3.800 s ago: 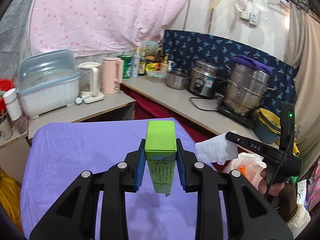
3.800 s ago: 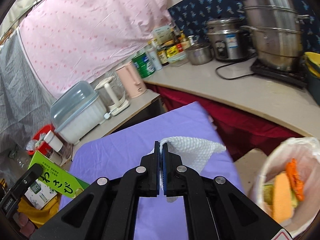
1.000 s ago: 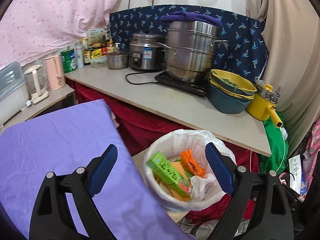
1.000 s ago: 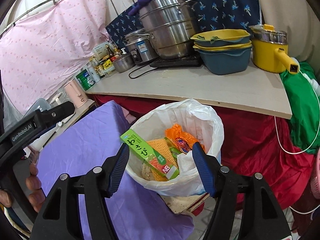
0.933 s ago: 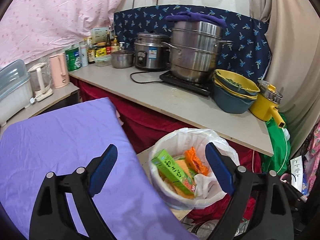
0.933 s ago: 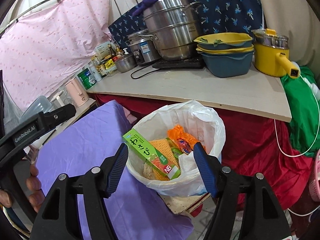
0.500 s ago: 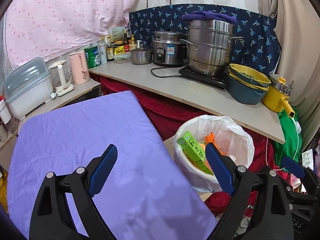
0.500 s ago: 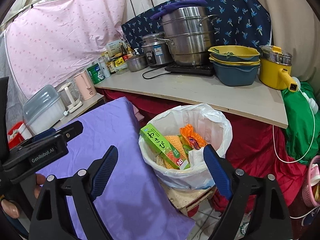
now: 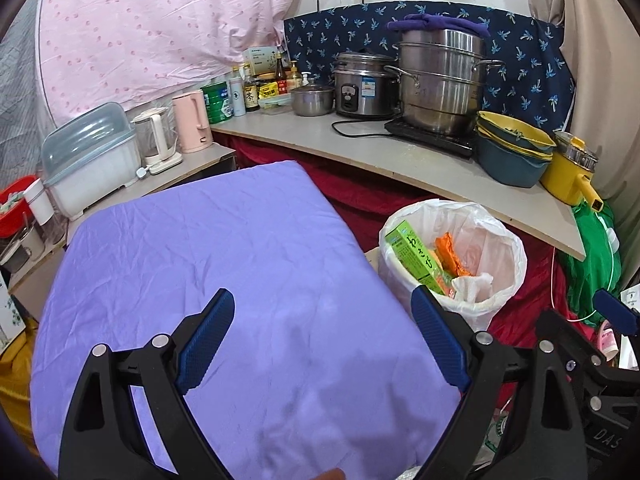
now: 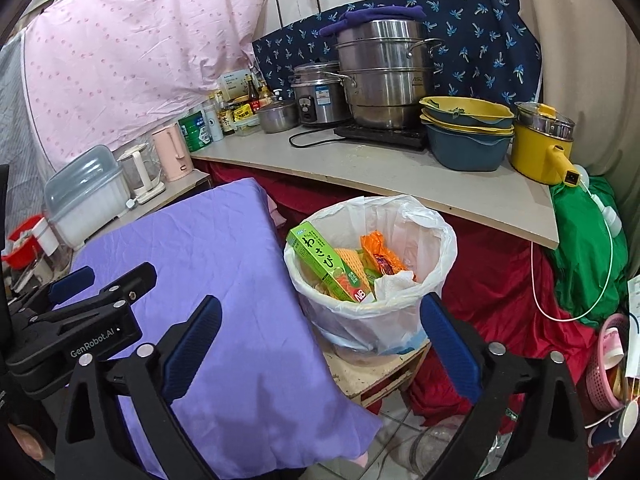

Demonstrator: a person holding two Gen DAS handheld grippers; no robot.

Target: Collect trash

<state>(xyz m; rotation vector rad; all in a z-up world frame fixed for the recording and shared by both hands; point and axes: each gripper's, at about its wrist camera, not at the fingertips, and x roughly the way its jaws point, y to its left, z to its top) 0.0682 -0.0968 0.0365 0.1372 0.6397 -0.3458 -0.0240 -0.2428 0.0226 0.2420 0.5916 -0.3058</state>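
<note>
A trash bin lined with a white bag (image 9: 508, 240) (image 10: 432, 224) stands right of the purple-covered table (image 9: 224, 256) (image 10: 192, 248). Inside lie a green box (image 9: 414, 254) (image 10: 324, 264), an orange wrapper (image 9: 450, 254) (image 10: 380, 258) and a white paper towel (image 9: 476, 286) (image 10: 394, 282). My left gripper (image 9: 322, 338) is open and empty above the table's near right part. My right gripper (image 10: 320, 344) is open and empty, in front of the bin. The left gripper also shows in the right wrist view (image 10: 80, 320), at the left.
A counter (image 9: 400, 156) behind holds steel pots (image 9: 440, 80), stacked bowls (image 9: 514, 148), a yellow pot (image 9: 568, 176), bottles and kettles. A dish box (image 9: 92, 160) stands at the left. A green bag (image 10: 588, 248) and red cloth (image 10: 500, 304) lie right of the bin.
Both grippers, which held the green box and the paper towel, have let them go into the bin. Both have since drawn back from it, open, with the table filling more of the view.
</note>
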